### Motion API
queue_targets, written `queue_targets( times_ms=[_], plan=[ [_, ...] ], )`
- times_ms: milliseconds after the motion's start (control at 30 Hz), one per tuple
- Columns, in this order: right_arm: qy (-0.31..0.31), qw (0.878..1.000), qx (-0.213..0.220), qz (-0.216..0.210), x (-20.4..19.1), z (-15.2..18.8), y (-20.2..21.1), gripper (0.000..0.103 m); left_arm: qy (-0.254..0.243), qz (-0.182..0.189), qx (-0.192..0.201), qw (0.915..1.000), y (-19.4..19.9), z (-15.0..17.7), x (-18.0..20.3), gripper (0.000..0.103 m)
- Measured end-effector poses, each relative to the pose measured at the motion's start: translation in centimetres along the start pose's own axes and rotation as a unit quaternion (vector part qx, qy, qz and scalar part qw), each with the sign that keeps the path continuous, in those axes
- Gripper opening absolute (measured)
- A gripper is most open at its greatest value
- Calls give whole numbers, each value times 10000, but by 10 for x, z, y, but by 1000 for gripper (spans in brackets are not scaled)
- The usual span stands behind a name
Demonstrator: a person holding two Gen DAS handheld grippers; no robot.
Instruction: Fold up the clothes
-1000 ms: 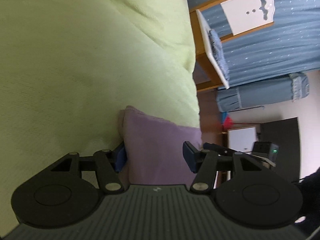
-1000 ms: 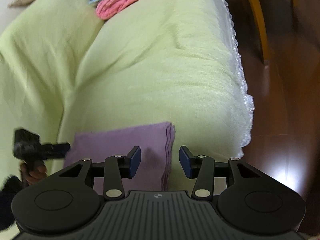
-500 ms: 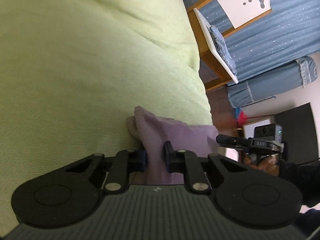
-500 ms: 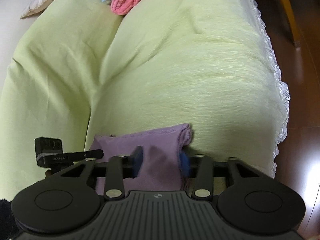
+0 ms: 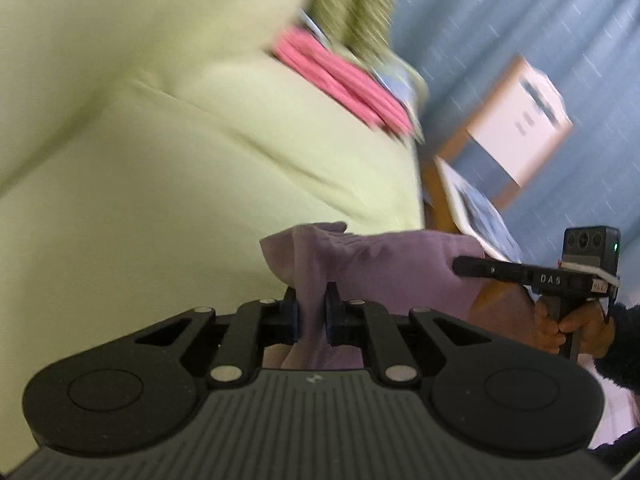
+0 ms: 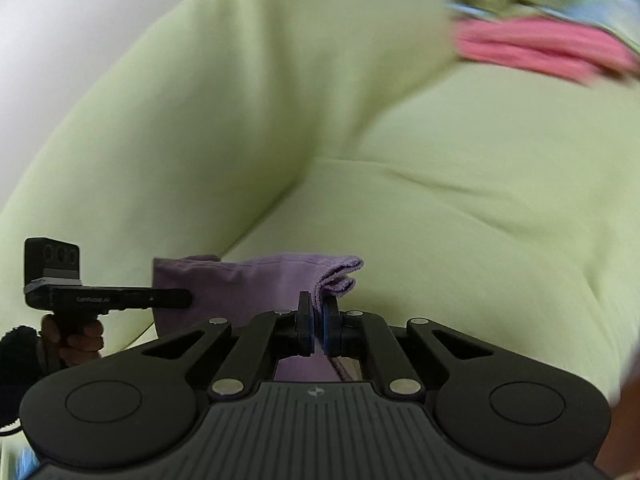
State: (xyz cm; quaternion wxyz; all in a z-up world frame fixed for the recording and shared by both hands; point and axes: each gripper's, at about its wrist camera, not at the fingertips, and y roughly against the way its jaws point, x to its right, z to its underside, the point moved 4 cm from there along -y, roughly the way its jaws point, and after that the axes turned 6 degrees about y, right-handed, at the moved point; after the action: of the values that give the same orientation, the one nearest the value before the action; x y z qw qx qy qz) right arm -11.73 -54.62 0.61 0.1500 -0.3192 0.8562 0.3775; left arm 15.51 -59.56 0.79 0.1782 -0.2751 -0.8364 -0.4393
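Tongs of the left gripper clamped on one end of a folded purple cloth; right tongs clamped on its other end. Cloth held over the yellow-green bed cover, near its edge; pink garment beyond.

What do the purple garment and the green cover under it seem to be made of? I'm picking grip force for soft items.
The purple garment looks like soft matte knit or fleece: it bunches limply between the pads, and its folded edge shows thin fuzzy layers. The green cover appears a matte woven or brushed fabric over padding, with broad soft creases; blur hides its weave.
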Motion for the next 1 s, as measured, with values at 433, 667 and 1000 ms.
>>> queue_targets(
  times_ms=[433, 667, 1000],
  plan=[
    [1865, 9424, -1708, -2189, -35, -69, -23, 4, 2139, -1964, 1527, 9447, 123, 141, 125, 9],
    [2258, 9338, -2398, -1397, -15, -30, -134, 4, 2872, -2183, 1370, 9225, 57, 175, 46, 9],
    [2253, 9536, -1806, -848, 15, -3, -167, 33, 2382, -2549, 1487, 9253, 29, 177, -14, 24]
  ],
)
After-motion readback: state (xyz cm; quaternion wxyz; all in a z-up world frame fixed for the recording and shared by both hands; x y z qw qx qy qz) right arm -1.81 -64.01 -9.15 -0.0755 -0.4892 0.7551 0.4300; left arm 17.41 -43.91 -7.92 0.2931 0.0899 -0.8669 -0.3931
